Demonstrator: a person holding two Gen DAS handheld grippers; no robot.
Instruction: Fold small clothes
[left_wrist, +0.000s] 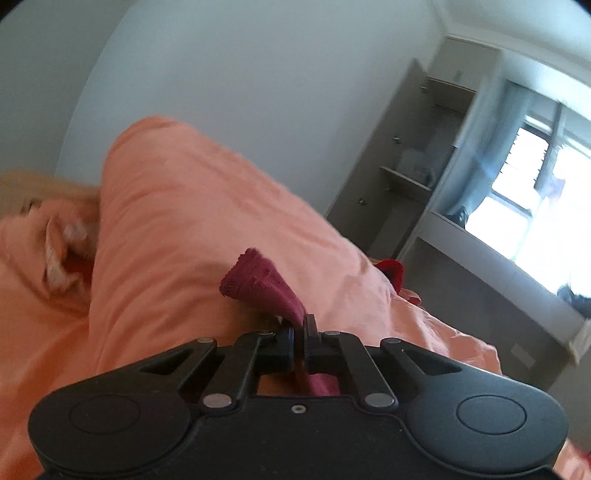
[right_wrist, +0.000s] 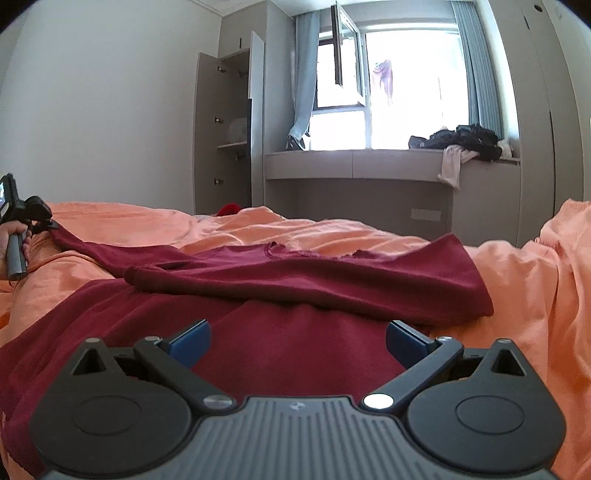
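A dark red garment (right_wrist: 295, 280) lies spread on the orange bedding (right_wrist: 517, 280), one sleeve folded across its body. My right gripper (right_wrist: 297, 341) is open, its blue pads (right_wrist: 190, 341) just above the garment's lower part. My left gripper (left_wrist: 299, 332) is shut on a sleeve end of the dark red garment (left_wrist: 258, 280), lifted over the orange bedding (left_wrist: 184, 221). In the right wrist view the left gripper (right_wrist: 48, 224) shows at the far left, holding the stretched-out sleeve.
A second red cloth (right_wrist: 229, 209) lies at the far edge of the bed. An open wardrobe (right_wrist: 229, 133) stands by the wall. A window ledge (right_wrist: 369, 162) carries a pile of dark clothes (right_wrist: 461, 142).
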